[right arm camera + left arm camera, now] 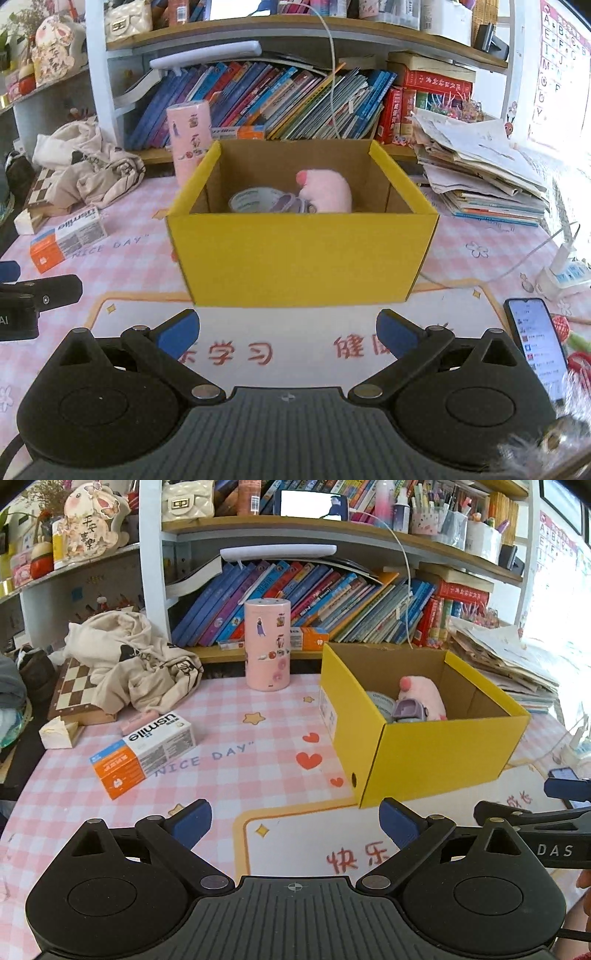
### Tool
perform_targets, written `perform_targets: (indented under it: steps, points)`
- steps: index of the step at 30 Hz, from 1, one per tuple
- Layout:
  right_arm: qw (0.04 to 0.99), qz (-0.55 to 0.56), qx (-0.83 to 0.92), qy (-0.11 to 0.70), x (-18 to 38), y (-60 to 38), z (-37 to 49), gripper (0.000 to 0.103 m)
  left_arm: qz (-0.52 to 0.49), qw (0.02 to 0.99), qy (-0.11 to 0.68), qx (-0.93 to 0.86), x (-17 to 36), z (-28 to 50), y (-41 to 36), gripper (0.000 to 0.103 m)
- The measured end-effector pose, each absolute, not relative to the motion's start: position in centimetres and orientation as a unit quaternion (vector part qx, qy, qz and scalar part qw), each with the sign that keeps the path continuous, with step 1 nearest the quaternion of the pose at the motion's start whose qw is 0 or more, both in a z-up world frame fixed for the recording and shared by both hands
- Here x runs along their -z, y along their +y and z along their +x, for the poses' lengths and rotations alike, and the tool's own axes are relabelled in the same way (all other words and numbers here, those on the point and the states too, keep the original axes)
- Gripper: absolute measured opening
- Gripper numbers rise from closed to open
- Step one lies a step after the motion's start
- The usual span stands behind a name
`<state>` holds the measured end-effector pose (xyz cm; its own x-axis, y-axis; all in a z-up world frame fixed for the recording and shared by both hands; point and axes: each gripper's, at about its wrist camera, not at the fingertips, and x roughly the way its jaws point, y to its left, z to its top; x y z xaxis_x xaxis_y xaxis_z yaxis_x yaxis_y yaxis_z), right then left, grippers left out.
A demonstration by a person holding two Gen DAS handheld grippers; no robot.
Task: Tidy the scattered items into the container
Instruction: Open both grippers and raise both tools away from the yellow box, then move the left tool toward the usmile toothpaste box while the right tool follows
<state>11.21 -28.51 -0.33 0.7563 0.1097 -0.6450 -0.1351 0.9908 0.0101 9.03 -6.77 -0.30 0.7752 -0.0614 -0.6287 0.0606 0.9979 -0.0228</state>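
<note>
On the pink mat [229, 701], the toothpaste box [142, 753] lies flat, long axis diagonal; both grippers [295, 823] [288, 332] gape empty.

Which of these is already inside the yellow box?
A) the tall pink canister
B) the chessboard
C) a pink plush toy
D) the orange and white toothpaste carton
C: the pink plush toy lies inside the yellow box, while the toothpaste carton, the pink canister and the chessboard all sit outside it on the table.

My box [295, 254] is matt yellow cardboard, raw brown inside. The plush [328, 192] in it looks fuzzy pink. My table mat [229, 775] is smooth, faintly glossy.
</note>
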Motion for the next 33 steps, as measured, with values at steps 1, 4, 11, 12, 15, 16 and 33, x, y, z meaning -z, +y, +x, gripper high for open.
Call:
perform_targets:
  steps: [1,4,11,12,15,16,33]
  points:
    - [0.936,-0.020,-0.066,0.346,0.4,-28.2,11.0,0.103,0.001,0.942,0.335,0.035,0.3,8.8,-6.6,0.099]
    - [0.932,-0.026,-0.070,0.355,0.7,-27.2,10.4,0.103,0.005,0.940,0.338,0.038,0.5,8.2,-5.9,0.099]
    - [0.930,-0.036,-0.085,0.355,0.7,-24.7,9.0,0.103,0.003,0.938,0.345,0.031,0.7,6.8,-3.8,0.099]
    - [0.930,-0.038,-0.088,0.356,0.7,-24.3,8.9,0.103,0.002,0.938,0.344,0.030,0.6,6.6,-3.5,0.099]
    - [0.928,-0.044,-0.099,0.357,0.7,-23.1,8.5,0.103,-0.001,0.940,0.340,0.022,0.5,6.0,-2.5,0.099]
    - [0.928,-0.046,-0.102,0.356,0.7,-22.8,8.4,0.103,-0.002,0.940,0.340,0.019,0.4,5.8,-2.2,0.100]
    - [0.923,-0.071,-0.138,0.351,0.5,-17.8,7.3,0.103,-0.016,0.946,0.324,-0.015,-0.1,3.7,2.4,0.100]
